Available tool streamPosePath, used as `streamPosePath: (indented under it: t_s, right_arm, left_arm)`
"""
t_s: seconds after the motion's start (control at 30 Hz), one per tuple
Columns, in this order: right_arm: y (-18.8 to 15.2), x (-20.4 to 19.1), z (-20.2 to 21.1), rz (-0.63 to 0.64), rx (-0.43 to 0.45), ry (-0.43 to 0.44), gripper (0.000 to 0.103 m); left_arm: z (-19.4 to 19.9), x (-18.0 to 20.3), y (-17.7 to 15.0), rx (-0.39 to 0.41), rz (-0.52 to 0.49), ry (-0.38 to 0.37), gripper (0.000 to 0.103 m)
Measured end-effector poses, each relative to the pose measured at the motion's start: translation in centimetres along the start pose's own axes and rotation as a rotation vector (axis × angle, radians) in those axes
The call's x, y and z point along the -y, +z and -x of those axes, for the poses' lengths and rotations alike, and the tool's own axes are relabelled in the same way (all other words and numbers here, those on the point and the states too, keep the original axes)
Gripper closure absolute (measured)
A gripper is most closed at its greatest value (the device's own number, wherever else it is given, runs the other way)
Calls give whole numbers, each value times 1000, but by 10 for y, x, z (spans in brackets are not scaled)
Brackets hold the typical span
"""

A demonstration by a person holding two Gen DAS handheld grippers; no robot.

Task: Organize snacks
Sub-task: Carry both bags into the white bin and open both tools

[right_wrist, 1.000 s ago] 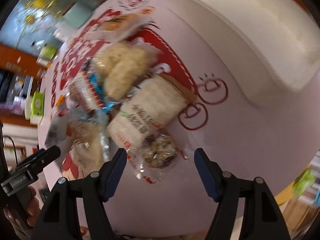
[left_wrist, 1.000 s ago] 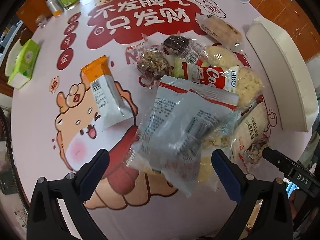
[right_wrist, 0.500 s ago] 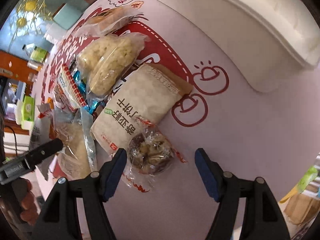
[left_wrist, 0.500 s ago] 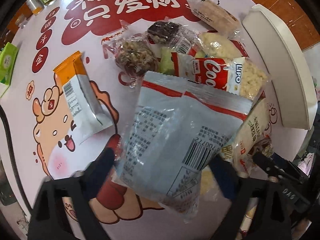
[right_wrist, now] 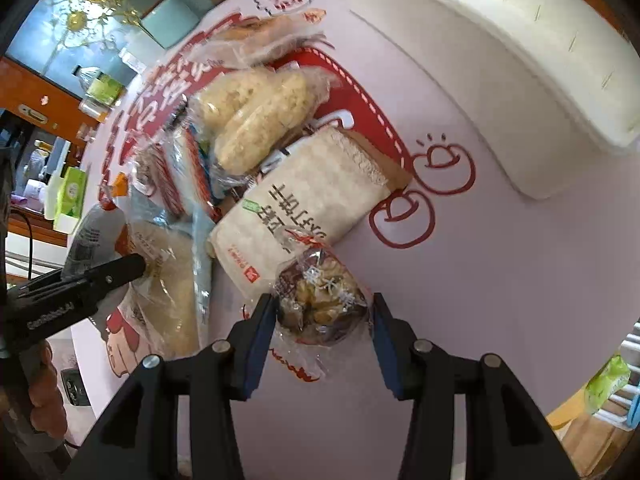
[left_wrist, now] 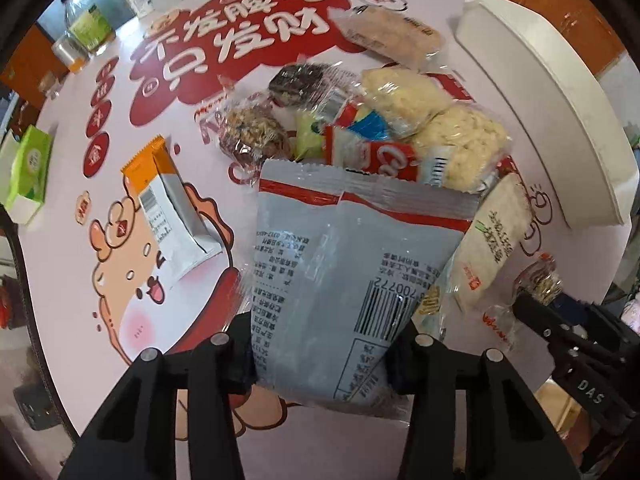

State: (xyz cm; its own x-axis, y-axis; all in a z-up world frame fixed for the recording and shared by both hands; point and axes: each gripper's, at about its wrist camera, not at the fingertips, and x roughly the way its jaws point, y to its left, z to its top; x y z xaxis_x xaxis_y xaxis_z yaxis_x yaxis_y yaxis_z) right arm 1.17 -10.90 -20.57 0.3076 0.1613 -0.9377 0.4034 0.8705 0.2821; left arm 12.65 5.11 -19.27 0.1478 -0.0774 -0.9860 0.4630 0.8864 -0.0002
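My left gripper (left_wrist: 322, 344) is shut on a grey snack packet with red stripe and barcode (left_wrist: 340, 256), holding it above the pile. My right gripper (right_wrist: 323, 322) is closed around a clear-wrapped nut cake (right_wrist: 320, 296), its blue pads touching both sides. The nut cake lies against a white packet with Chinese writing (right_wrist: 304, 200). The right gripper also shows in the left wrist view (left_wrist: 560, 328). The pile holds rice puff packs (left_wrist: 452, 136), a red Coco packet (left_wrist: 384, 156), a brown nut cake (left_wrist: 250, 136) and a dark cake (left_wrist: 296, 80).
A white tray (left_wrist: 556, 108) stands to the right of the pile; it also shows in the right wrist view (right_wrist: 500, 48). An orange-and-white packet (left_wrist: 168, 208) lies alone at the left. A green tissue box (left_wrist: 28, 172) and bottles (left_wrist: 86, 24) stand at the far left edge.
My left gripper closed on the grey packet and lifted it. My right gripper moved forward and narrowed around the clear-wrapped nut cake.
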Motion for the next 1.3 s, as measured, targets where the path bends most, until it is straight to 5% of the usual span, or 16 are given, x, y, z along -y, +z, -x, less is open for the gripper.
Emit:
streamPosePath:
  t_s: [0.27,0.63,1.3]
  right_arm:
    - [-3,-1,49,89,113,22,56]
    - [9,27,113,138,251,59,56]
    - [50,80,151,199,301,109,56]
  left_arm:
    - [59,20,-7,90,-32,-6,59]
    - [122,78,25,207,-41,-66,59]
    - [171,106,34,300,91,-80,60]
